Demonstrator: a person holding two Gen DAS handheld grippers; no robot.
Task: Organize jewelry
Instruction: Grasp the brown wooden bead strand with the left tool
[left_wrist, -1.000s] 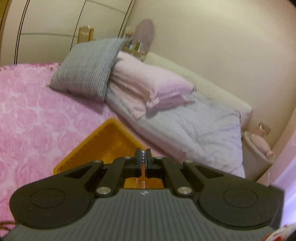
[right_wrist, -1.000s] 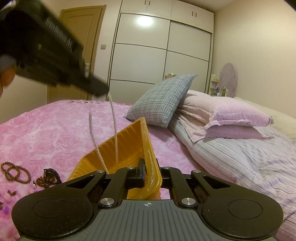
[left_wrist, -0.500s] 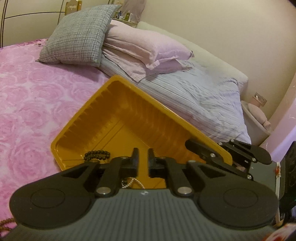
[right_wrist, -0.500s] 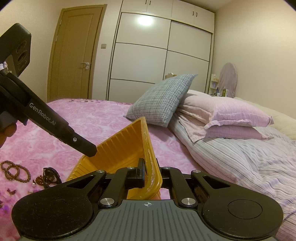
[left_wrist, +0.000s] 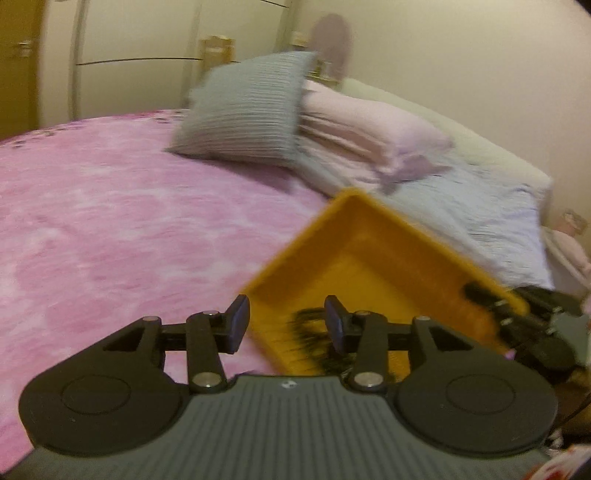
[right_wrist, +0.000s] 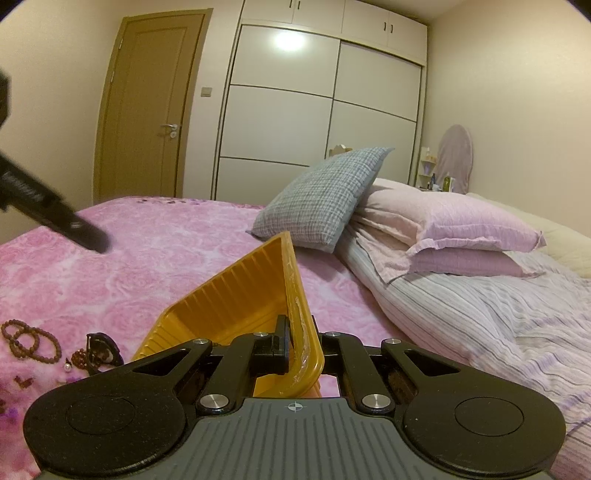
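A yellow plastic tray (left_wrist: 369, 266) lies tilted on the pink bedspread (left_wrist: 110, 221). My right gripper (right_wrist: 299, 343) is shut on the tray's rim (right_wrist: 299, 306) and holds it tipped up. My left gripper (left_wrist: 284, 321) is open and empty, just above the tray's near left corner. A dark bead bracelet (left_wrist: 314, 325) lies blurred inside the tray. In the right wrist view, brown bead bracelets (right_wrist: 29, 341) and a dark piece of jewelry (right_wrist: 98, 352) lie on the bedspread, left of the tray. The left gripper's finger (right_wrist: 55, 218) shows there at upper left.
A grey checked cushion (right_wrist: 325, 195) and pink pillows (right_wrist: 443, 229) lie behind the tray. A striped duvet (right_wrist: 480, 314) covers the right side of the bed. A door and white wardrobe stand beyond the bed.
My left gripper let a pearl necklace drop into the tray, opened wide and swung left, away from the tray. The right gripper kept still on the rim.
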